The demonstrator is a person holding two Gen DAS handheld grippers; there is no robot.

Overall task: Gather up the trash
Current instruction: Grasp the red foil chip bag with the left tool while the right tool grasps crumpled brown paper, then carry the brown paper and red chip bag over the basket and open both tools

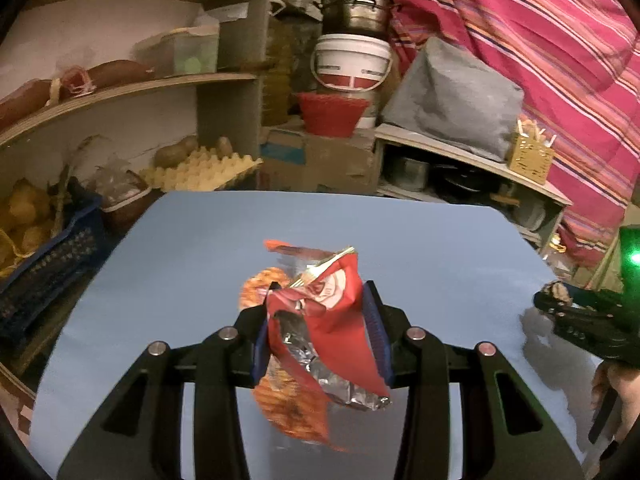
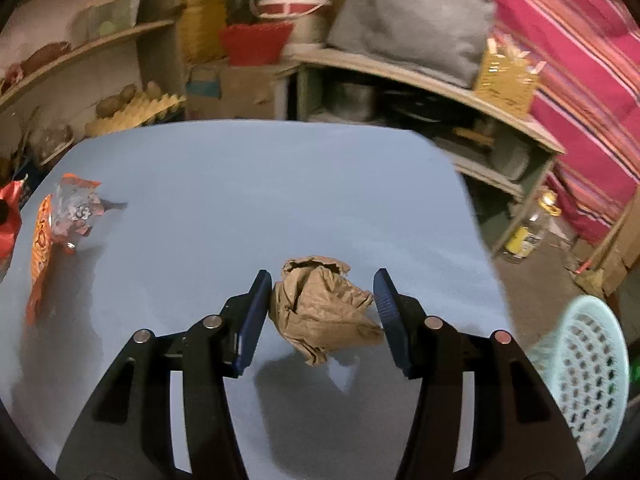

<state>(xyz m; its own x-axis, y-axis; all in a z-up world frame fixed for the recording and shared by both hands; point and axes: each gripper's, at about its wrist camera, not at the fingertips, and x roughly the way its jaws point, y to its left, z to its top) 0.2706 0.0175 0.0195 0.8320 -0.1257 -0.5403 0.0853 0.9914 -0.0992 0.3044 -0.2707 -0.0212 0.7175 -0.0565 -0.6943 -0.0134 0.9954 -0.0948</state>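
Observation:
My left gripper (image 1: 320, 312) is shut on a crumpled red foil snack wrapper (image 1: 324, 320) and holds it above the blue table (image 1: 180, 248). An orange snack wrapper (image 1: 288, 400) lies on the table under it; it also shows in the right wrist view (image 2: 42, 248). My right gripper (image 2: 322, 304) is shut on a crumpled brown paper ball (image 2: 320, 308), lifted above the table (image 2: 240, 184); a shadow lies below. The right gripper (image 1: 560, 300) shows at the right in the left wrist view. A pale green perforated basket (image 2: 588, 376) stands off the table's right edge.
Shelves with an egg tray (image 1: 204, 168), potatoes and jars stand behind the table. A red bowl (image 1: 330, 114), white bucket (image 1: 350, 64) and metal pot are stacked at the back. A grey cushion (image 1: 452, 100) lies on a low shelf. A striped red cloth (image 1: 540, 40) hangs right. A bottle (image 2: 528, 232) stands on the floor.

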